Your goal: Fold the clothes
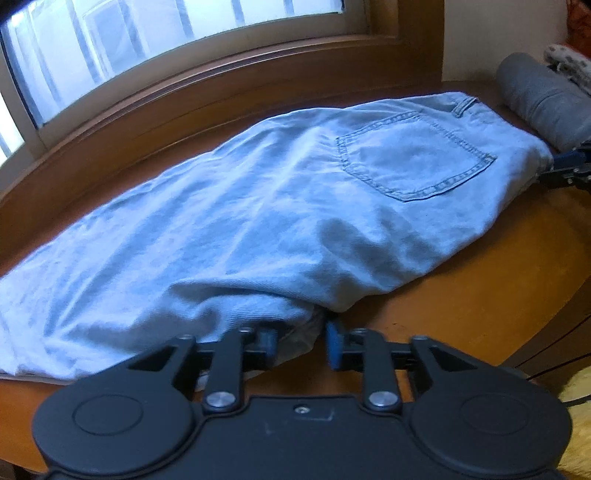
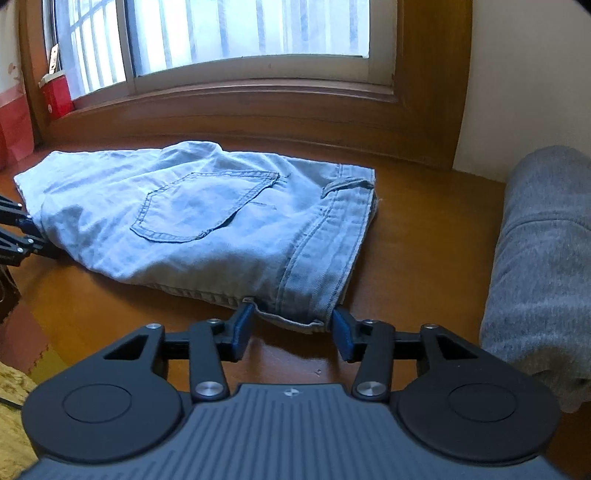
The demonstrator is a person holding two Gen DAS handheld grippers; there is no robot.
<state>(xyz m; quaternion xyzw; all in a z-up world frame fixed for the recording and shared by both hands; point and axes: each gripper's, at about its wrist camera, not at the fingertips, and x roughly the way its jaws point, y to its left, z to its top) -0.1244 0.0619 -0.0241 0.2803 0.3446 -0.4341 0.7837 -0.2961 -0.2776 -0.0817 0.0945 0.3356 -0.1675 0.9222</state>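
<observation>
Light-blue jeans (image 2: 207, 221) lie flat on the wooden table (image 2: 424, 229) below the window, apparently doubled leg on leg, back pocket up. Left tool (image 1: 301, 341): jaws part-open astride the near bunched edge, gripping nothing that can be seen. Right tool (image 2: 293, 330): jaws wide, straddling the near waistband corner, not closed on it. Denim judged fairly heavy, limp, non-slippery, creasing readily; best taken at the thick seamed waistband and hem edges. Grey rolled garment (image 2: 543, 258) lies to the right.

Jeans (image 2: 207, 221) lie on the table (image 2: 424, 229) below the window (image 2: 240, 33), rolled cloth (image 2: 543, 258) to their right.
</observation>
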